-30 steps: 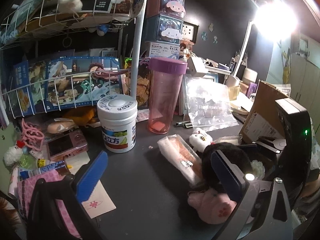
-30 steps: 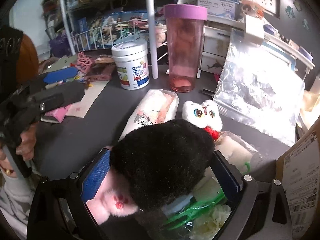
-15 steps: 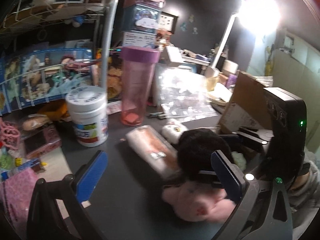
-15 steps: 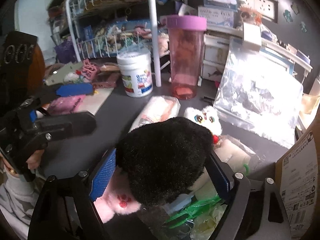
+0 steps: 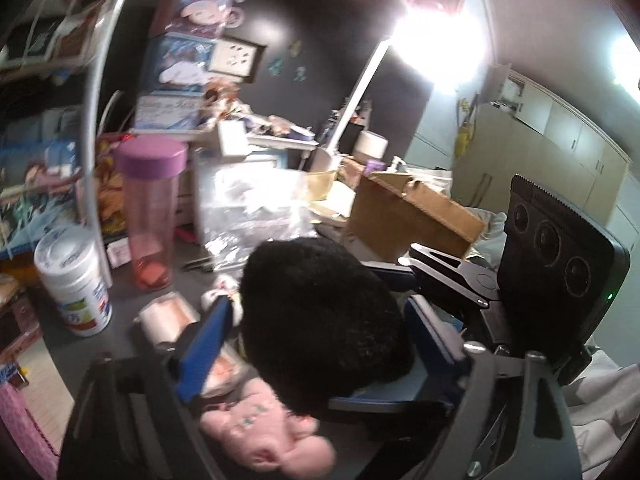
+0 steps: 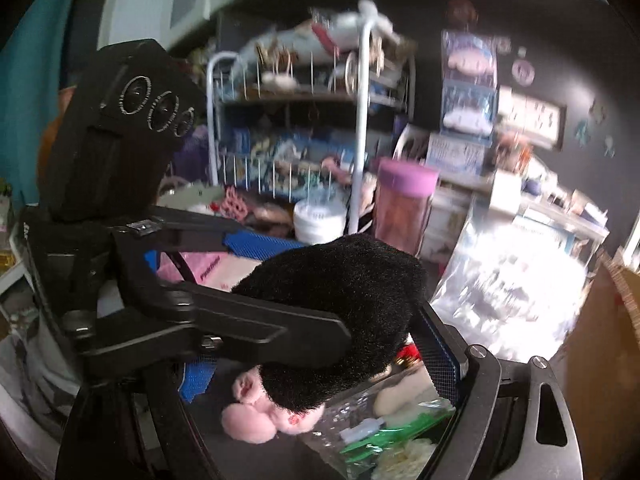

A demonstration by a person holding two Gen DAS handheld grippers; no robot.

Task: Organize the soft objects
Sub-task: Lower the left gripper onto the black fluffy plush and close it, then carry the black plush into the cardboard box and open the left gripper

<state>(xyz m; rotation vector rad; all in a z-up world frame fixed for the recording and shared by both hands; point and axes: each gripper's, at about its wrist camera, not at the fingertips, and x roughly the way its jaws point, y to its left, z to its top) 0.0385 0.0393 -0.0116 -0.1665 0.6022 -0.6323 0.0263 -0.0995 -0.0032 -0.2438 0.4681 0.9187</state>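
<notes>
A plush doll with a black fuzzy head [image 5: 320,312] and a pink body [image 5: 264,436] is lifted above the dark desk. My right gripper [image 6: 320,360] is shut on the doll's head [image 6: 344,300]; its pink body [image 6: 256,412] hangs below. My left gripper [image 5: 316,340] has its blue fingers [image 5: 204,340] on either side of the same head, close around it. The left gripper's body crosses the right wrist view [image 6: 160,304]. A small white plush [image 5: 218,296] lies on the desk behind.
A pink tumbler with a purple lid [image 5: 150,208], a white jar [image 5: 74,284], a wrapped pink pack [image 5: 168,316], a clear plastic bag [image 5: 256,208], a cardboard box [image 5: 412,216], a wire rack [image 6: 304,128] and a bag of small items [image 6: 392,428] crowd the desk.
The right gripper has lifted the doll off the desk. The left gripper has swung right and come in around the doll's head, its fingers narrower than before.
</notes>
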